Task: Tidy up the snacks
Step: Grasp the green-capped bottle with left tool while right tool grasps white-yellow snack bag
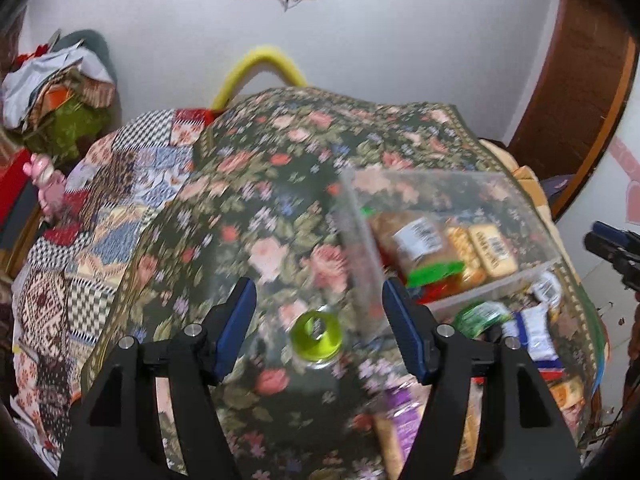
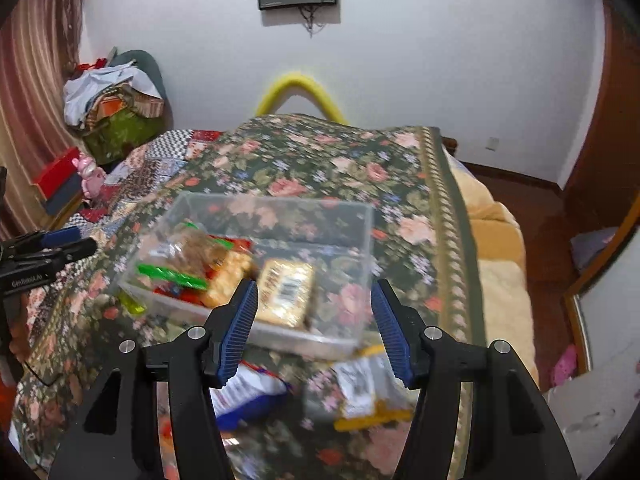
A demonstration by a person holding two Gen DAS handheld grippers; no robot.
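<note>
A clear plastic box (image 2: 362,240) sits on the floral bedspread and holds several snack packs, among them a cracker pack (image 2: 286,294) and a bread bag (image 1: 416,240); the box also shows in the left wrist view (image 1: 352,224). My left gripper (image 1: 320,328) is open and empty above a small green-lidded jar (image 1: 317,331), left of the box. My right gripper (image 2: 314,326) is open and empty over the box's near edge. Loose snacks lie in front of the box: a blue-white pack (image 2: 248,394) and a white-yellow pack (image 2: 366,394).
More loose packs (image 1: 532,332) lie near the bed's right edge in the left wrist view. The floral bedspread (image 2: 320,168) covers the bed; a patchwork quilt (image 1: 120,208) lies to the left. A pile of clothes (image 2: 116,96) stands far left. The right gripper shows at the edge (image 1: 612,248).
</note>
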